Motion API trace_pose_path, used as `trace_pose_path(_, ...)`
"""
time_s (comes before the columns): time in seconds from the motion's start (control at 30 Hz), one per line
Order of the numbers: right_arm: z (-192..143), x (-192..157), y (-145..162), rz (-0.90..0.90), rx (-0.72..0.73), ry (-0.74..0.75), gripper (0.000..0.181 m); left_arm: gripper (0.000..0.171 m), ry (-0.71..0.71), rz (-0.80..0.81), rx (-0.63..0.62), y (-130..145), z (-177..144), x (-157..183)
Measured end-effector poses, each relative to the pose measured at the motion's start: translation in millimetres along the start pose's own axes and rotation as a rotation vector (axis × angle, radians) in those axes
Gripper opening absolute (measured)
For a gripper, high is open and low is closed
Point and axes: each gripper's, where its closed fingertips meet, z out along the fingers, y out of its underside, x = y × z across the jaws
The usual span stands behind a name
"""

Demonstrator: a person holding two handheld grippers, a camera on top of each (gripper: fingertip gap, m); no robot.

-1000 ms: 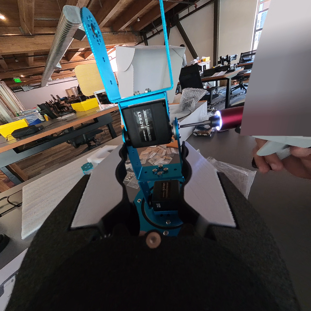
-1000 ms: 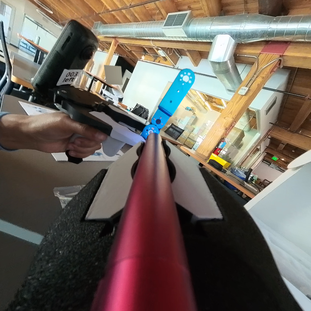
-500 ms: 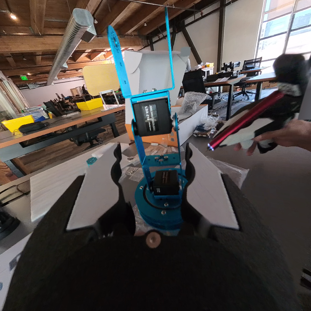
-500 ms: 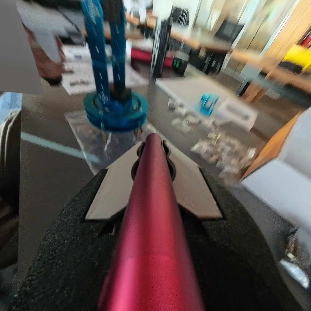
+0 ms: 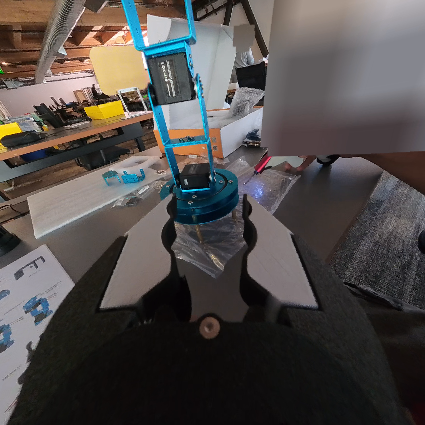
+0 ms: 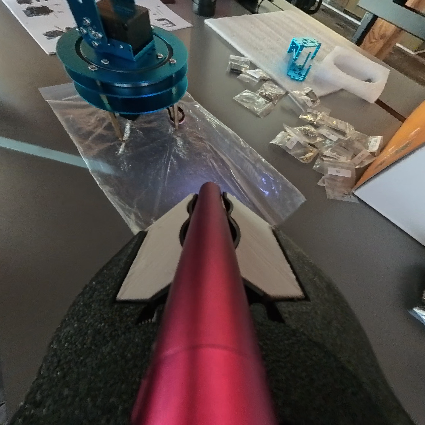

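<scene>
Two tools work apart: the left tool (image 5: 208,202) hangs spread and empty just short of the blue servo arm's round base (image 5: 199,190), which stands on brass legs atop a clear plastic bag (image 6: 161,156) on the counter (image 6: 46,195). The right tool (image 6: 208,197) pinches a red screwdriver (image 6: 207,299), tip lowered toward the bag, probably for reach.

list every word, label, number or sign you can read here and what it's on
I do not copy out writing; this is what bears it:
upper black servo: white lettering on its side, legible
lower black servo: small sticker, too small to read
printed sheet: small captions, blurred
small parts bags: white stickers, mostly blurred
orange box: square code marks, no words
</scene>
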Motion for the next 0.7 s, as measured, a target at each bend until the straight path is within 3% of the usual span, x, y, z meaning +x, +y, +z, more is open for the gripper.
trace_pose_path(0.3,-5,2,-1,0.002,0.021,0.013,0.022,0.049,0.060,0.044,-0.019,-1,12,18)
trace_pose_path(0.5,-16,-14,-6,0.004,0.060,-0.022,0.021,0.044,0.097,0.184,-0.109,18,26,44)
trace_pose_path(0.7,-23,-28,9,-0.003,-0.003,-0.054,0.022,0.042,0.129,0.254,-0.169,31,33,65)
